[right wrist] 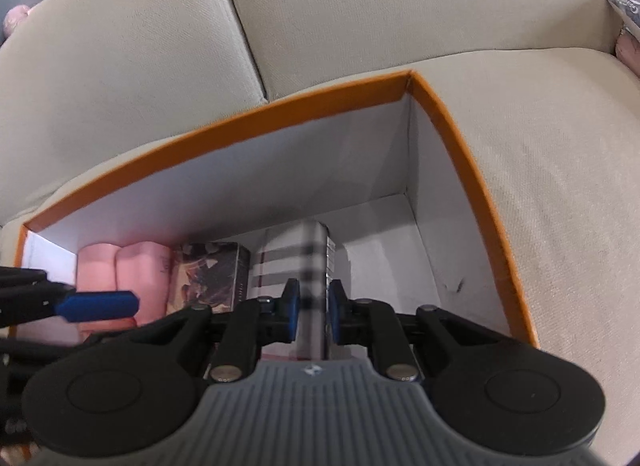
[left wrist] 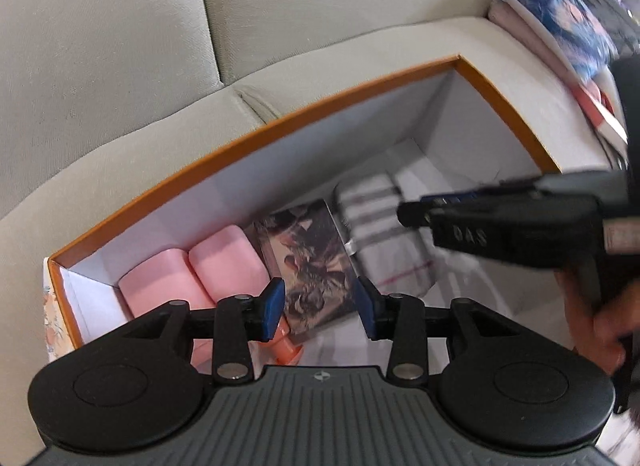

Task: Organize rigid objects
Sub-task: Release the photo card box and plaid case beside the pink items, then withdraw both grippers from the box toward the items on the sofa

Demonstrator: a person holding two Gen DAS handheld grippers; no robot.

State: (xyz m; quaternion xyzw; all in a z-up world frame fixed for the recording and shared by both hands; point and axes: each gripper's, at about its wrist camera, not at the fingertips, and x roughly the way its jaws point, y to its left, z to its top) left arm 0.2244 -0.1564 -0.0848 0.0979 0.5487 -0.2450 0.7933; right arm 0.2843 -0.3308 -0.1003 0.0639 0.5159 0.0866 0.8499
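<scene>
1. The beige fabric sofa (right wrist: 540,193) carried the orange-rimmed white cardboard box (right wrist: 460,153), with free floor at its right end.
2. The grey-striped flat case (right wrist: 312,250) stood upright beside the dark illustrated box (right wrist: 208,278), long axis running away, pinched by the right gripper (right wrist: 313,314).
3. The left gripper (left wrist: 320,306) hung wide open, holding nothing, above the pink cylinders (left wrist: 192,278).

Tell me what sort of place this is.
Probably a living room at home: the orange-rimmed box sits on a beige fabric sofa, with folded clothes or bedding piled at the cushion's far end.
</scene>
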